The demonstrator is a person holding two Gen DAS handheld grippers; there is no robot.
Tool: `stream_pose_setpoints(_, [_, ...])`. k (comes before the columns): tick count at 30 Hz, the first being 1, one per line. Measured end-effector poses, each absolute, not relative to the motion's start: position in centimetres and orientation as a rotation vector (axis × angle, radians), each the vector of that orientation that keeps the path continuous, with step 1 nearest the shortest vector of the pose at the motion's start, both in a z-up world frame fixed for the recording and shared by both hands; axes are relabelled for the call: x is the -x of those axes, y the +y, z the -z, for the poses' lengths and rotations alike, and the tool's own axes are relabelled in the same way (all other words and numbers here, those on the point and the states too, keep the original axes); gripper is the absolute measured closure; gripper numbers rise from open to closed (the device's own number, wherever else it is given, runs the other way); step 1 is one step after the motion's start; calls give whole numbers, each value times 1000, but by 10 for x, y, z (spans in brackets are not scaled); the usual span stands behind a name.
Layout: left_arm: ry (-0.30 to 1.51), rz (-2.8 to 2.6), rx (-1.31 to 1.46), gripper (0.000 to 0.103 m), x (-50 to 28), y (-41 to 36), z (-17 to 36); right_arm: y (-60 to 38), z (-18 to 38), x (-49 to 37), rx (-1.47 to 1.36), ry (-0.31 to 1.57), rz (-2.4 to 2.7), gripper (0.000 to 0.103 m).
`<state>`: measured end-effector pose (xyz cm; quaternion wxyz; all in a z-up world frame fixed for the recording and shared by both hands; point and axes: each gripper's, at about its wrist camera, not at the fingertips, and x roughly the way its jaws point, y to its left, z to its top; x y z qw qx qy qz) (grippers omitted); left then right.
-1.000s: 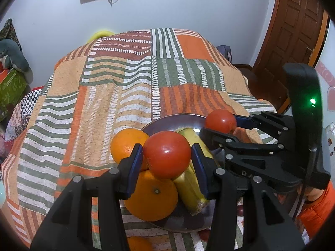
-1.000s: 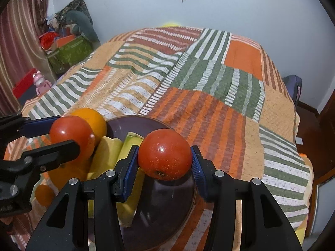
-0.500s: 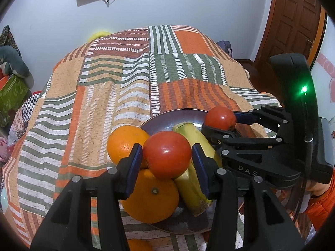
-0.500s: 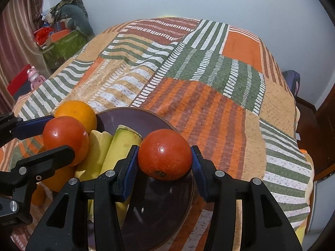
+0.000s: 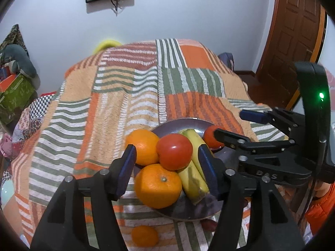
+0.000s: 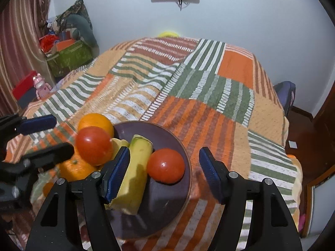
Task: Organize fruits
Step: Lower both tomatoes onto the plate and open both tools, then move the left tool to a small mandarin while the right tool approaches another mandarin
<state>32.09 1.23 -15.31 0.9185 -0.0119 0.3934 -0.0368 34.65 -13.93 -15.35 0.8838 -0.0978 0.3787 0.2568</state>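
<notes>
A dark purple plate [image 5: 188, 211] [image 6: 163, 133] on the striped bedspread holds two oranges [image 5: 158, 186] [image 6: 95, 122], two bananas [image 5: 193, 173] [image 6: 136, 167] and two tomatoes. My left gripper [image 5: 167, 167] is open above the plate, its pads either side of one tomato [image 5: 174, 151] [image 6: 94, 145] that rests on the oranges. My right gripper [image 6: 165, 172] is open, and the other tomato [image 6: 165, 168] [image 5: 210, 139] lies on the plate beside the bananas. Each gripper shows in the other's view.
A small orange [image 5: 144, 235] and a dark red fruit [image 5: 209, 223] lie on the bedspread by the plate's near rim. The bed's right edge [image 6: 293, 146] drops to the floor near a wooden door [image 5: 293, 48]. Boxes and clutter [image 6: 69, 56] stand at the far left.
Both grippers have opened and let go of their tomatoes. The left tomato now rests on the oranges, the right one on the plate. Both grippers have drawn back a little.
</notes>
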Motion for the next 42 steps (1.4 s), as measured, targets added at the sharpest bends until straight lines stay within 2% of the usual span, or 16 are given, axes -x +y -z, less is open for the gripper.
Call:
stream_pose_setpoints(3, [785,61,36,35,-308,22,142,-146,144,-335,198,771,-524,37])
stream_pose_setpoints(8, [777,23,39,22,-287,40,134,-159,133,-311,188,752,-508,34])
stream_pose_setpoints(18, [845,4,64,21,-255,65,150,-180,151,-273,150,800,-468,31])
stream_pose_setpoints(28, [1023,28,66,21,-247,68,208,-184,195,-255,187,900,-442,31])
stream_pose_setpoints(30, [1043,28,56,21,-248,66,217,-186,201,-256,174,914,-442,39])
stream_pose_setpoints(33, [1057,45,64,25,-249,62,225,-190,207,-260,144,937,-448,50])
stream_pose_setpoints(36, [1073,64,61,36,-250,56,233,-192,213,-263,133,954,-450,59])
stream_pose_setpoints(42, [1101,84,79,63,-257,49,244,-187,222,-267,168,958,-448,69])
